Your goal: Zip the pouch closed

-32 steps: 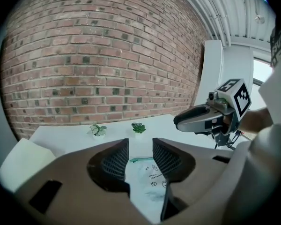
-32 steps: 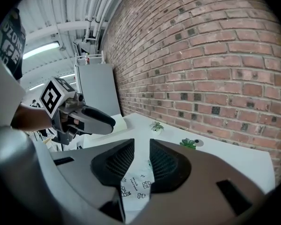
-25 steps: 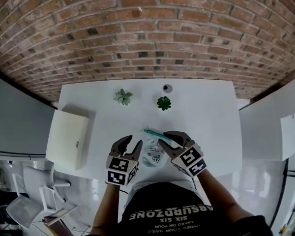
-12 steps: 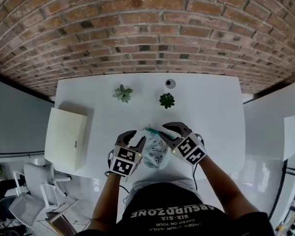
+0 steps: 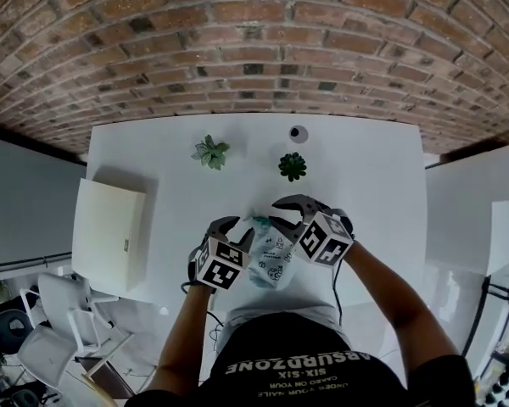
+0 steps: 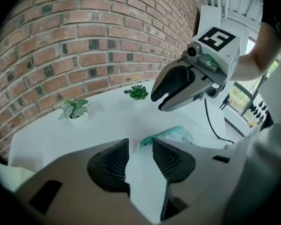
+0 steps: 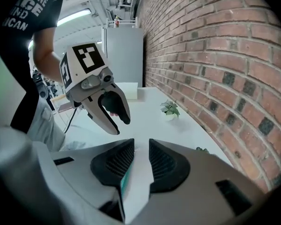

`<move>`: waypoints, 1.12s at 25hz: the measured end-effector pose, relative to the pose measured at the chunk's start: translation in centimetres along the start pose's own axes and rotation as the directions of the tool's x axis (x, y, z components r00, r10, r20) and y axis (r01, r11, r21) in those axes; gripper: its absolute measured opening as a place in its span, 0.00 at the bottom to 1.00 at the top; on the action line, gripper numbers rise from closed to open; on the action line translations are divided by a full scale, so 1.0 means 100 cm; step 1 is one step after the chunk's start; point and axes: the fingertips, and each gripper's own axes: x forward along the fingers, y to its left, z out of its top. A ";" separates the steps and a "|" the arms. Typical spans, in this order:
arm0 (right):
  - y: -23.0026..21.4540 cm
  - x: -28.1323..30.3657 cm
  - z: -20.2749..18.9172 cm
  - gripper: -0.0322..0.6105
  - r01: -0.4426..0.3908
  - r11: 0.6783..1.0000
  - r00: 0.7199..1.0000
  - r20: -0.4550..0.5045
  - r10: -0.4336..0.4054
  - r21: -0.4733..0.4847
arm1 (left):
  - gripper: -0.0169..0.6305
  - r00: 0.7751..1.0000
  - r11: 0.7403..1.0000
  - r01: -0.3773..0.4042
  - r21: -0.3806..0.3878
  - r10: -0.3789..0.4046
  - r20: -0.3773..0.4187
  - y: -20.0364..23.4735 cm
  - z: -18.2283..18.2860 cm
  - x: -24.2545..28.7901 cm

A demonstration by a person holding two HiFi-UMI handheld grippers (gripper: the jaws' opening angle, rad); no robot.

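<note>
A clear pouch (image 5: pixel 273 258) with dark print and a teal zipper strip (image 5: pixel 260 221) lies on the white table (image 5: pixel 365 176) near its front edge. My left gripper (image 5: pixel 236 230) hangs at the pouch's left side, open, and in the left gripper view (image 6: pixel 140 143) the pouch's teal end (image 6: pixel 167 134) lies just past its fingertips. My right gripper (image 5: pixel 274 214) is over the pouch's top end, open. In the right gripper view (image 7: pixel 141 144) a piece of the teal strip (image 7: pixel 125 182) shows low in the gap, untouched by the pads. Each gripper view shows the other gripper close by.
Two small potted plants (image 5: pixel 210 152) (image 5: pixel 292 165) and a small round object (image 5: pixel 299 134) stand at the table's far side by the brick wall. A white box (image 5: pixel 109 234) sits off the table's left edge. Chairs (image 5: pixel 47 329) stand on the floor at lower left.
Both grippers have come down and closed in on the pouch from either side. The right one has rolled and now sits over the teal end. Both sets of jaws look unchanged.
</note>
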 end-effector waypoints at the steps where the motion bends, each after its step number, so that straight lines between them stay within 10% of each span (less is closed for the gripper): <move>1: -0.001 0.005 -0.002 0.19 -0.008 1.000 1.000 -0.014 0.008 -0.024 | 0.24 1.000 1.000 0.005 0.006 -0.005 -0.009 0.001 -0.001 0.004; 11: -0.003 0.055 -0.029 0.19 -0.151 0.948 0.980 -0.169 0.106 -0.281 | 0.24 0.995 0.997 0.043 0.059 -0.037 -0.098 0.013 -0.016 0.034; 28: 0.014 0.097 -0.050 0.18 -0.363 0.646 0.917 -0.381 0.119 -0.672 | 0.15 0.974 0.990 0.104 0.098 -0.081 -0.211 0.012 -0.038 0.062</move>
